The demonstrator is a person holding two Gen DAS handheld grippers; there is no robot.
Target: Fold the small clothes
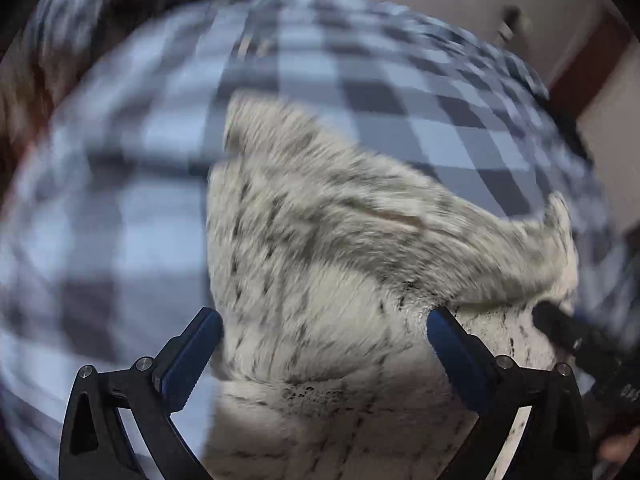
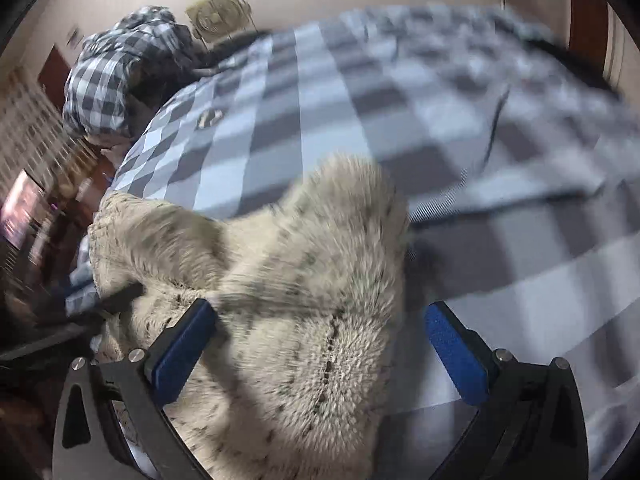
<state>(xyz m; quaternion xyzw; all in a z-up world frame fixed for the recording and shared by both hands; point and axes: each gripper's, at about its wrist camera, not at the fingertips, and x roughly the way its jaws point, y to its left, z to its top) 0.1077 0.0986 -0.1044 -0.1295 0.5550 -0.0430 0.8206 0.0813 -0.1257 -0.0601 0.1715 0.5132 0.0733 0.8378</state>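
Note:
A small fuzzy cream garment with dark flecks (image 1: 320, 264) lies bunched on a blue, grey and white checked bedspread (image 1: 152, 152). My left gripper (image 1: 324, 320) hovers over its near part with the blue-padded jaws wide apart and nothing between them. In the right wrist view the same garment (image 2: 288, 280) fills the lower middle, and my right gripper (image 2: 320, 320) stands open above it, its left finger (image 2: 180, 348) over the fleece and its right finger (image 2: 456, 352) over the bedspread. The other gripper's black tip (image 2: 120, 298) touches the garment's left edge. Both views are motion-blurred.
The checked bedspread (image 2: 360, 120) covers the bed on all sides of the garment. A checked pillow or bundle (image 2: 116, 68) lies at the far left corner, with a fan (image 2: 218, 12) against the wall behind it. Dark wooden furniture (image 2: 36, 216) stands to the left.

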